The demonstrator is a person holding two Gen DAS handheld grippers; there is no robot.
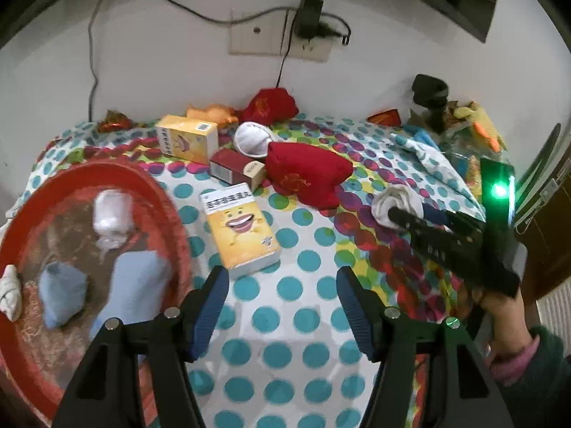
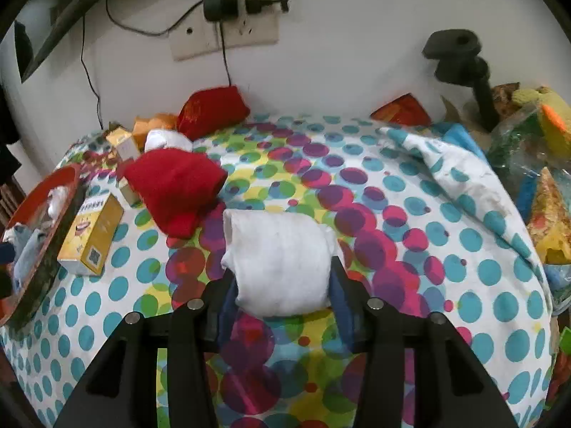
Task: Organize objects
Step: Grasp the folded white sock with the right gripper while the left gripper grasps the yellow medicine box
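- Dotted cloth [image 1: 285,285] covers the work surface; a white wall with a socket plate [image 2: 225,39] stands behind it.
- Left gripper [image 1: 282,306]: jaws wide apart, nothing between them, above bare cloth just right of the red tray [image 1: 167,207].
- Right gripper [image 2: 282,306]: pads pressed on both sides of a white roll [image 2: 282,264], which looks like rolled socks. The roll sits at the cloth near the right side of the surface; whether it is lifted cannot be told.
- Tray contents, judged as sorted: two blue bundles [image 1: 64,289], a white bundle [image 1: 109,214], and a further white roll on the left rim.
- Judged as remaining, mid-distance: yellow box [image 1: 242,232] beside the tray, red pouch [image 1: 303,174], red box [image 1: 235,169].
- Judged as remaining, far: second yellow box [image 1: 185,137], white cup-shaped item [image 1: 251,139], second red pouch [image 1: 271,105], orange item by the wall.
- Progress estimate: roughly one third complete; the gripped roll appears to be the next item for the tray.
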